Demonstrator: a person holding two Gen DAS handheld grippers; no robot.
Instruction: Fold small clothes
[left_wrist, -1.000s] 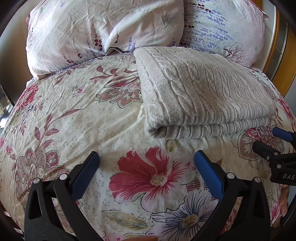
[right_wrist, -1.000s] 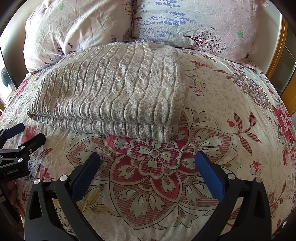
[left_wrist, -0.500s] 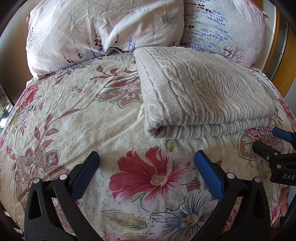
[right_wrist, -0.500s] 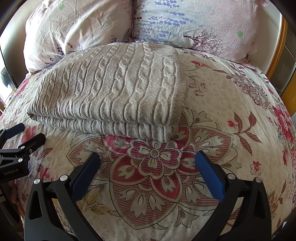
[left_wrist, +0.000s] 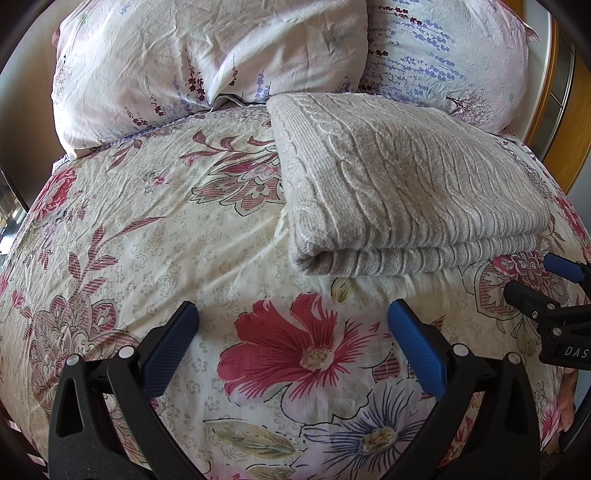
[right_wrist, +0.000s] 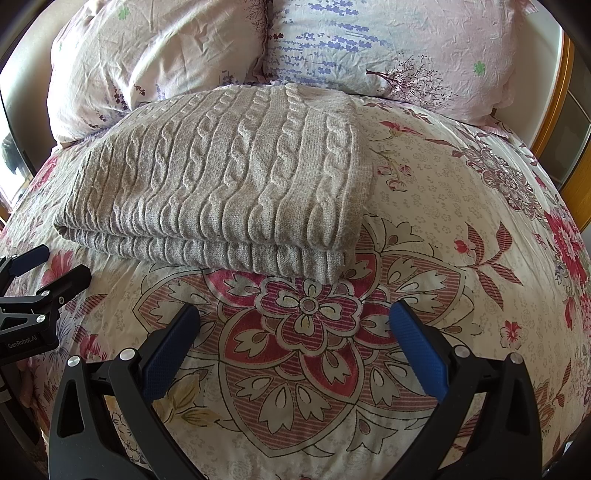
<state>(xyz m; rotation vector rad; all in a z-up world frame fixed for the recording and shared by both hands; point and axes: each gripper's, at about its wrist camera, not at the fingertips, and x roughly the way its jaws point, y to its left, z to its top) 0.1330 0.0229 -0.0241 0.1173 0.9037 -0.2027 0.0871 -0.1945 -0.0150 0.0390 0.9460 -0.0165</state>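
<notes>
Grey sweater (left_wrist: 406, 192) lies folded on the bed (left_wrist: 166, 240), ahead-right of left hand-held gripper (left_wrist: 291, 339), ahead-left of right hand-held gripper (right_wrist: 295, 339). Both released, empty. Long axis runs across btw them; right seems nearer.

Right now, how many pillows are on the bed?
2. One pillow lies left at the bed's head, the other pillow right, behind the folded sweater. Others may be hidden.

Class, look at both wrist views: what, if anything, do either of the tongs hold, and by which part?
Nothing is held. The left tongs and right tongs are both open over the floral bedspread, short of the folded grey cable-knit sweater.
</notes>
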